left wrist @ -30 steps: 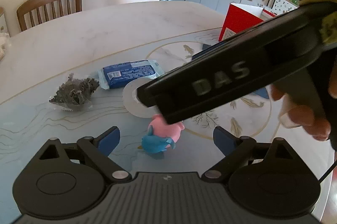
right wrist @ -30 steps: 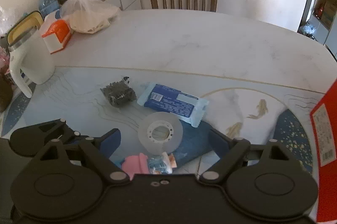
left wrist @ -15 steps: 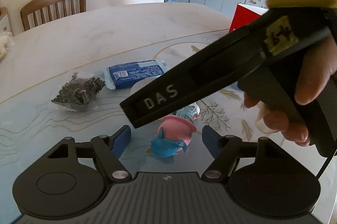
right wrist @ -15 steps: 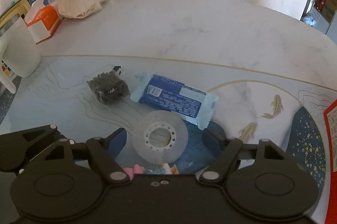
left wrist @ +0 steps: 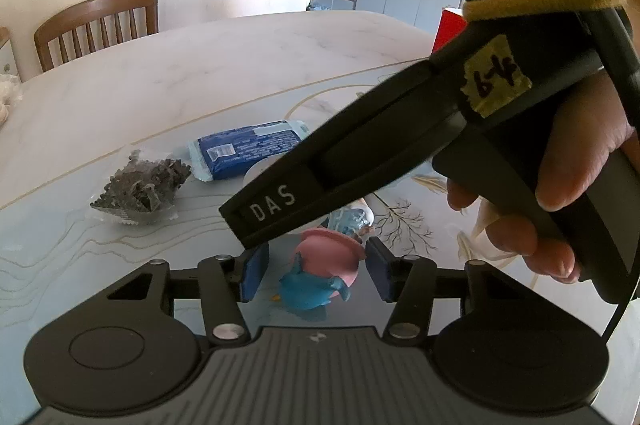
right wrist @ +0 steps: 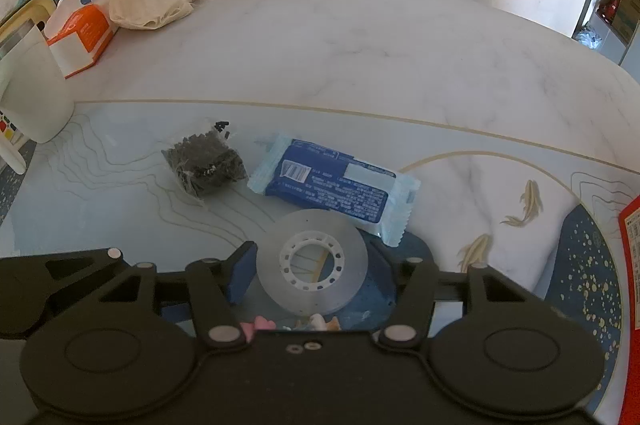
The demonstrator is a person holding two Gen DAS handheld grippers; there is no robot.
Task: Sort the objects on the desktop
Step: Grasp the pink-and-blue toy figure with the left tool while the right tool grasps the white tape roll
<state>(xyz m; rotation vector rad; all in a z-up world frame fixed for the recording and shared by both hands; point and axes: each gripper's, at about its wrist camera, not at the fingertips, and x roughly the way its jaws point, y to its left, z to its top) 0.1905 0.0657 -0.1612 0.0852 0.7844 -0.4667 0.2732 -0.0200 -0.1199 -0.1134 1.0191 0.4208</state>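
Because both grippers aim to lift separate items at lower centre, the left gripper gapes around the pink-and-blue plastic toy figure while the right gripper brackets, unclosed, the clear round tape roll.

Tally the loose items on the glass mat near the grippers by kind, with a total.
Tape rolls: 1, the clear tape roll
Wrapped packets: 1, the blue packet
Clear bags of dark bits: 1, the dark bag
Small toys: 2, the pink and blue figure and the pale blue toy behind it
Total: 5
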